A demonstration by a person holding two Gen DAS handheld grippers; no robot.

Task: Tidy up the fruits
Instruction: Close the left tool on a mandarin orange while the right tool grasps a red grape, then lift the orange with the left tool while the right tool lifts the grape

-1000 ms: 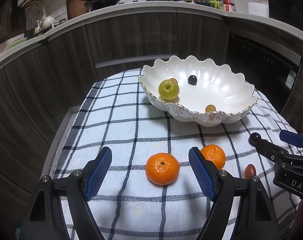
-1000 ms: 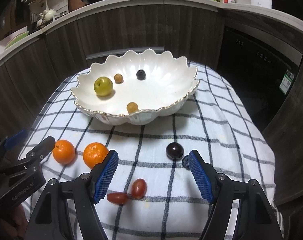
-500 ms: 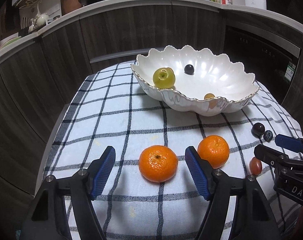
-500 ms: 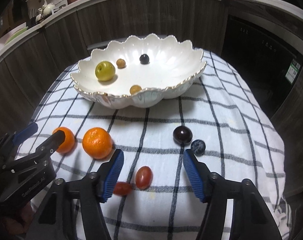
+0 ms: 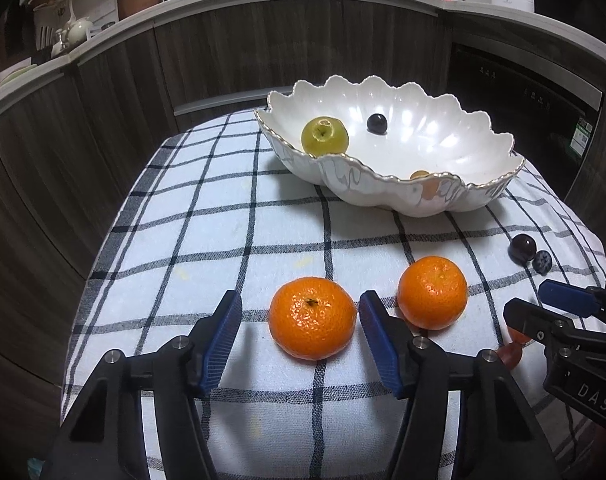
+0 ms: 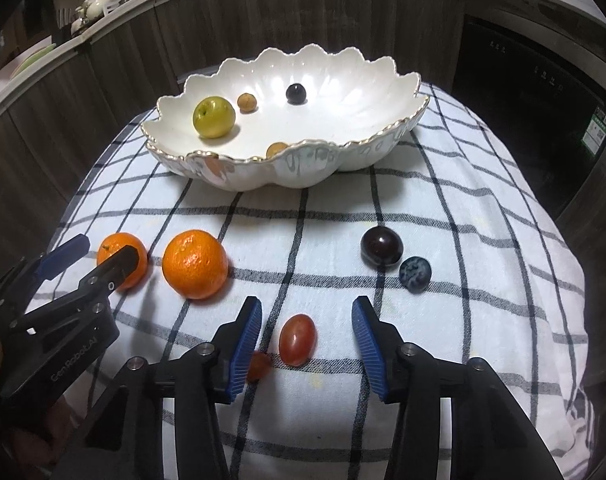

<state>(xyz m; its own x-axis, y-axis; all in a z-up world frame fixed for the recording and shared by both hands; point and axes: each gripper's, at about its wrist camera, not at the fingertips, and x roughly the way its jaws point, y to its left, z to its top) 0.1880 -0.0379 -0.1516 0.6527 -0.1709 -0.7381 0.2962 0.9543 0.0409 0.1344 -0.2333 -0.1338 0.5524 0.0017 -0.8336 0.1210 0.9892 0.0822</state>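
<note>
On the checked cloth [image 5: 223,240] an orange mandarin [image 5: 312,318] lies between the blue pads of my left gripper [image 5: 299,328]; the jaws are closing and a gap shows on the left side. A second mandarin [image 5: 432,298] sits just right of it. My right gripper [image 6: 306,336] is closing around a red cherry tomato [image 6: 297,339], with gaps on both sides. Another tomato [image 6: 259,366] peeks out beside its left pad. A dark plum [image 6: 381,247] and a blueberry [image 6: 415,274] lie beyond. The white scalloped bowl [image 5: 383,194] holds a green apple [image 5: 324,135], a dark berry and small tan fruits.
The small cloth-covered table drops off on the left and right sides. Dark wooden cabinets curve behind it, with a counter above carrying a pan and bottles. A dark appliance front stands at the right.
Both grippers have sunk toward the cloth and their jaws have narrowed. The mandarin and the cherry tomato now sit between the pads rather than ahead of them.
</note>
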